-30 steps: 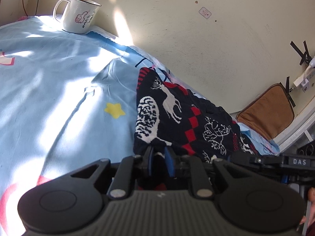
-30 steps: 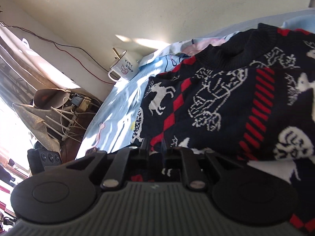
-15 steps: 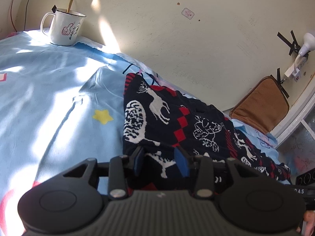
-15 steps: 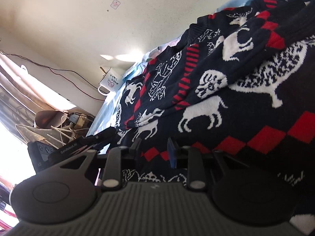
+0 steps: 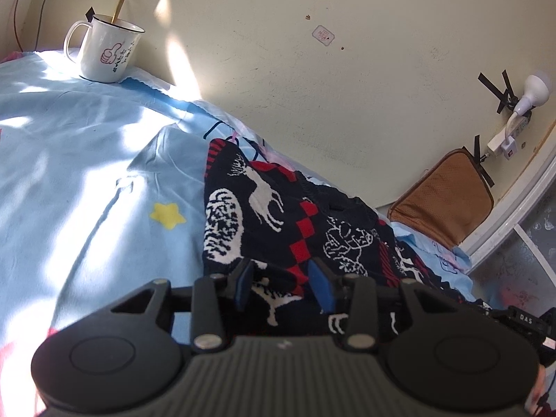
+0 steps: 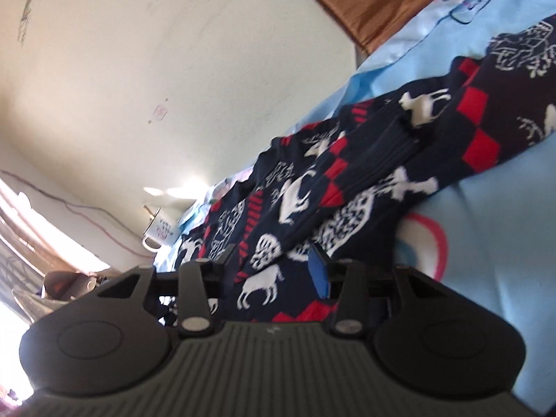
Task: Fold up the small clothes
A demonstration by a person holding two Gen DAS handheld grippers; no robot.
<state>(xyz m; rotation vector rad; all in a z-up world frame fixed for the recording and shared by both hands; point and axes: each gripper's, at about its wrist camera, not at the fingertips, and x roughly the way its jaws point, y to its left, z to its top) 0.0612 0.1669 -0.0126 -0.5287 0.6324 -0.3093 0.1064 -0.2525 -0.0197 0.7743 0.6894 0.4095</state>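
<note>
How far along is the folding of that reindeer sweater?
Done: the sweater lies doubled over on the bedsheet, a sleeve folded across it. In hand: nothing; the left gripper and right gripper have just been opening, pads clear of the knit. Left: probably another fold or tidying.

The sweater (image 5: 278,222) is a thick, matt knit, ribbed at its edge, with a woven-in pattern. The sheet (image 5: 80,173) under it is thin, smooth cotton-like cloth, lightly creased. The mug (image 5: 107,52) looks like glossy enamel with a dark rim. The wall (image 5: 312,87) is matt, slightly scuffed paint. The pouch (image 5: 448,201) is coarse brown fabric. The gripper bodies are matt black plastic, ridged.
</note>
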